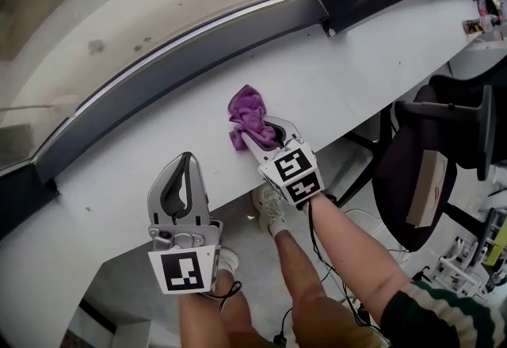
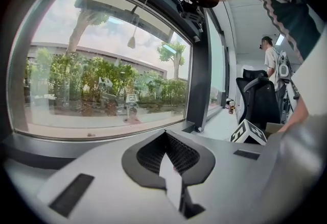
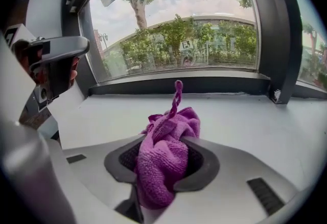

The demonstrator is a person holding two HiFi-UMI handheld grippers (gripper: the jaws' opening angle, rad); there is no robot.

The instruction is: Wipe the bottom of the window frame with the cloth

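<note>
Cloth first, from the head view: the purple cloth [image 1: 247, 114] is bunched in the right tool [image 1: 266, 134], whose jaws are clamped on it, with the free folds resting on the white bench [image 1: 372, 61] about midway between its near and far edges. The bottom rail of the window frame [image 1: 182, 59] runs along the bench's far edge, its long axis sweeping from the near left to the far right. It lies ahead of the cloth and apart from it. The right forearm reaches forward, the tool pointing up and slightly left at the rail. The left tool [image 1: 187, 168] hangs over the near edge, farther from the rail.

Left gripper view: the left tool [image 2: 168, 155] has its jaws together with nothing between them, facing the rail [image 2: 76, 144].

Right gripper view: the right tool [image 3: 162, 167] grips the cloth [image 3: 173, 126], a twisted tail standing up from it. The rail [image 3: 179, 85] lies straight ahead, crossing the view side to side, bare bench between. To my eye, the next move is a push forward to the rail, then a sweep along it.
</note>
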